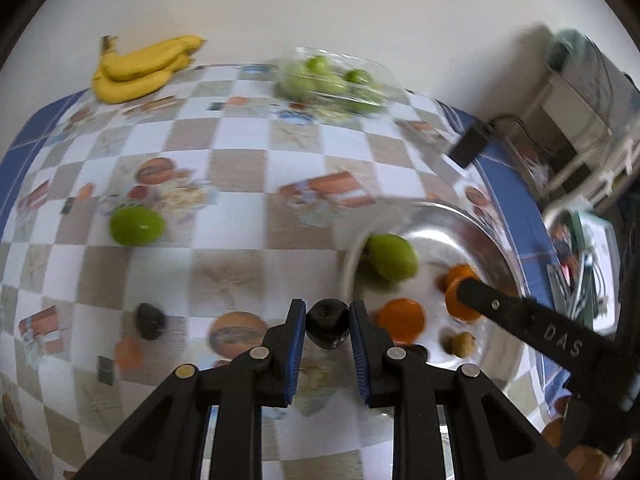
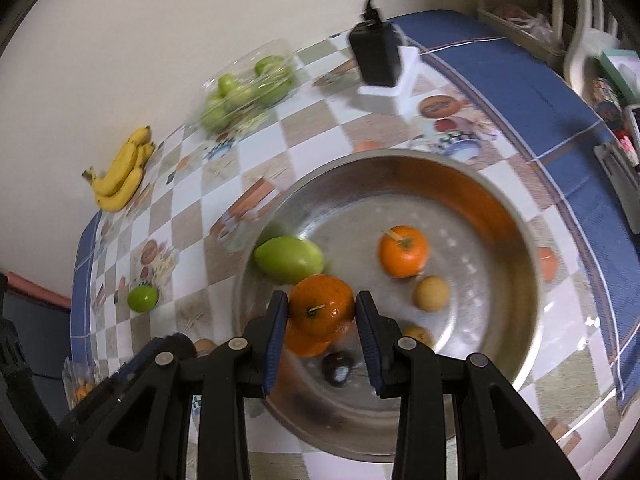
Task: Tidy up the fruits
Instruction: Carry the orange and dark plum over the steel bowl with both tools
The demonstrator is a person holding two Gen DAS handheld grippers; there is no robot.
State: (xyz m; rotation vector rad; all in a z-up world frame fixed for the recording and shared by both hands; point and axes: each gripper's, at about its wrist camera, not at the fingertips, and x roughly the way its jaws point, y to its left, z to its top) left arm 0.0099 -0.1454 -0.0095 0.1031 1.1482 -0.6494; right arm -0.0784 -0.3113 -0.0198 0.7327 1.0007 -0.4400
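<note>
Two grippers are engaged at once, each clenched on one fruit. The left gripper (image 1: 328,330) is closed on a small dark, rounded fruit (image 1: 327,328), pinched between its blue pads and held just beside the near rim of the wide, shallow stainless-steel bowl (image 2: 500,208). The right gripper (image 2: 322,312) is closed on a glossy orange mandarin with a short stem (image 2: 322,306), held over the bowl's near interior.

Already inside the bowl are seen a pale green oval fruit (image 2: 289,259) against the left wall, a second stemmed orange mandarin (image 2: 403,251), a small tan round fruit (image 2: 431,293), a further tan fruit partly hidden by the right finger, and a dark fruit on the floor below the held mandarin. Whether an additional orange fruit or only a reflection lies beneath the held mandarin cannot be determined.

Outside the bowl, on the checked printed tablecloth (image 1: 240,160), remain a bright green round fruit (image 1: 137,225), a dark wrinkled fruit (image 1: 150,320), a bunch of yellow bananas (image 1: 140,69) and a clear plastic punnet of green fruits (image 1: 332,82) near the wall.

The step in hand is judged to be depositing: loose fruits are being collected into the bowl. For the next move, each held fruit should be lowered over a bare patch of bowl floor and released gently, since round fruits are likely to roll.
</note>
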